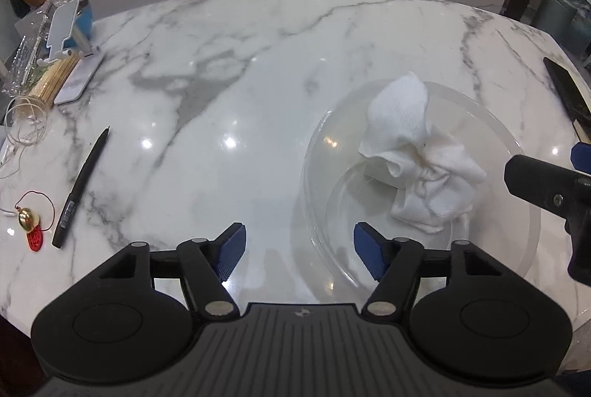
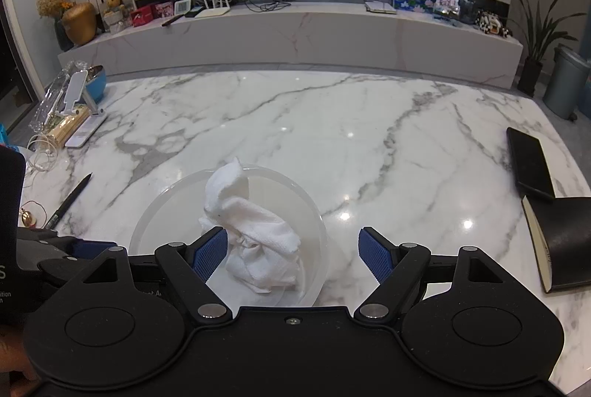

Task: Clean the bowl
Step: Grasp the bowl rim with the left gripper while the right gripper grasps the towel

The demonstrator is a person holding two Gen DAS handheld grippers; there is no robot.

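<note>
A clear plastic bowl [image 1: 320, 145] [image 2: 318, 212] stands on the marble table with a crumpled white paper towel [image 1: 406, 123] [image 2: 258, 230] inside it. My left gripper [image 1: 300, 245] is open over the bowl's near-left rim: its right pad is inside the bowl, its left pad outside, and neither touches the rim. My right gripper [image 2: 293, 249] is open astride the bowl's right rim, with its left pad inside the bowl just beside the towel. Nothing is gripped. In the left wrist view one black finger of the right gripper [image 1: 535, 179] reaches in from the right edge.
A black pen [image 1: 79, 186] [image 2: 70, 199] and a gold bell charm [image 1: 27, 217] lie left of the bowl. Far left are a phone stand [image 1: 62, 27], a blue bowl [image 1: 84, 21], skewers and a cable. Two black notebooks [image 2: 530, 168] [image 2: 565, 241] lie at the right.
</note>
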